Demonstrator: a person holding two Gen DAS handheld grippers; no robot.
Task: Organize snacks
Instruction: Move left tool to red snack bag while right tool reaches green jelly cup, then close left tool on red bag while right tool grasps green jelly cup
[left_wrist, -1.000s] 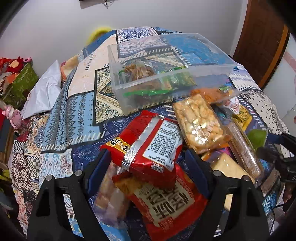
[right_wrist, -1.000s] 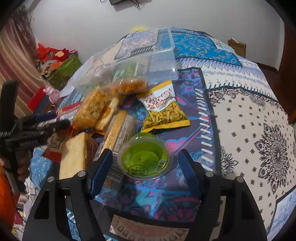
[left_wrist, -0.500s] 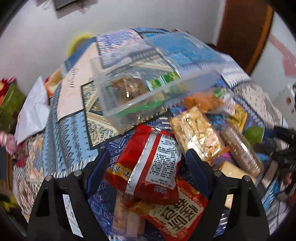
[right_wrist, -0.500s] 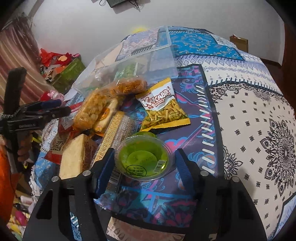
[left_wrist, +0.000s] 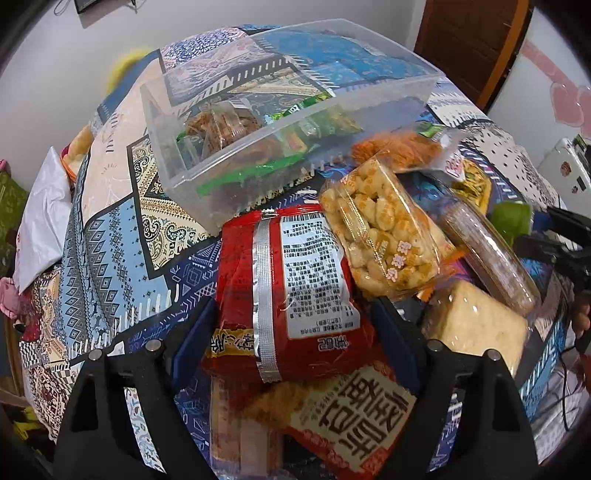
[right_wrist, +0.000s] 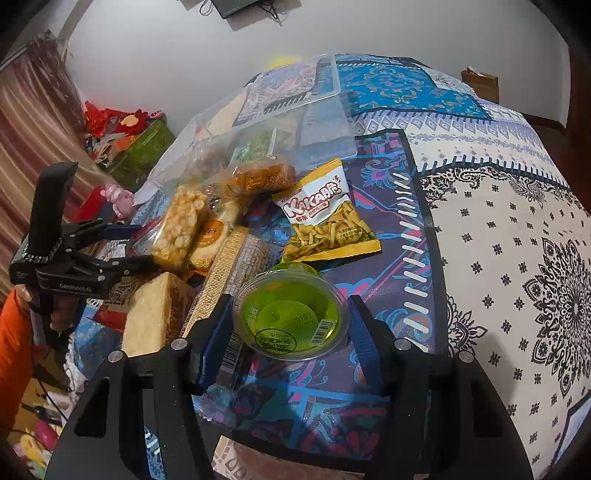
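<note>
2 grippers, 2 snacks, 1 bin straight ahead

2 pickups are set up at once. The right gripper (right_wrist: 291, 325) straddles the green jelly cup (right_wrist: 290, 317), which sits upright on the patterned cloth (right_wrist: 498, 258) squarely between the blue pads; the jaws stand narrowed around its rim, though the fisheye view leaves it unclear whether both pads press yet. The left gripper (left_wrist: 291, 328) hangs wide over the red snack packet (left_wrist: 288, 288), whose long axis runs along the fingers, pointing toward the clear plastic bin (left_wrist: 207, 199). Neither pad appears to touch the packet. The bin lies just beyond the packet's far end, so the left hand is judged nearer to it, while the cup sits farther off, past the wafer pack (right_wrist: 236, 266).
</note>
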